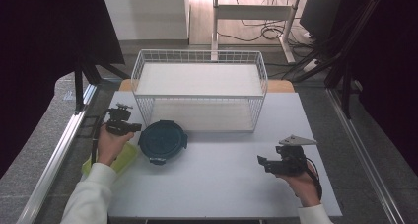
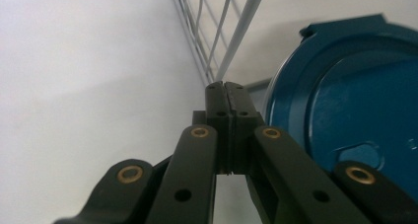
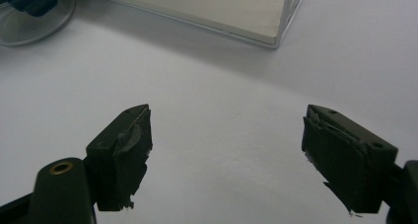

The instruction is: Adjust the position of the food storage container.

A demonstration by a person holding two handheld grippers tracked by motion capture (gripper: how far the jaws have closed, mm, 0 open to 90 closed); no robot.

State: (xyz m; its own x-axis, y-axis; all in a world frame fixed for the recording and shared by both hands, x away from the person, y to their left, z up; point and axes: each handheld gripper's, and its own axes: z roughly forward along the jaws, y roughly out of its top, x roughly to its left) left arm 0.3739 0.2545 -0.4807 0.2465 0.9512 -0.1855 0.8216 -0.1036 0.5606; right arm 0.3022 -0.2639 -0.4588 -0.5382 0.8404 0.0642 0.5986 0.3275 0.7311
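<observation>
Lid (image 1: 162,141) is what everything turns on for me: the round dark blue lid lies flat on the white table (image 1: 222,184), just in front of the near left corner of the wire rack (image 1: 199,88), and it sits immediately to the right of my left gripper (image 1: 135,127). In the left gripper view my jaws are pressed fully together with nothing between them, their tips pointing past the lid's left edge toward the rack's corner post (image 2: 241,31), so the lid (image 2: 355,100) is beside the jaws, not between them. I cannot tell whether the jaw's side touches the rim. My left hand (image 1: 111,144) is by far the nearer one; my right gripper (image 1: 266,162) rests well apart on the near right of the table, jaws standing wide with only bare tabletop between them, and the lid (image 3: 34,7) appears far off at the top left of its view. A yellow-green thing (image 1: 123,160) lies under my left wrist. As I judge it, taking the lid means opening the left jaws and swinging them rightward over its rim, since a round lid offers no long axis to line up with.
</observation>
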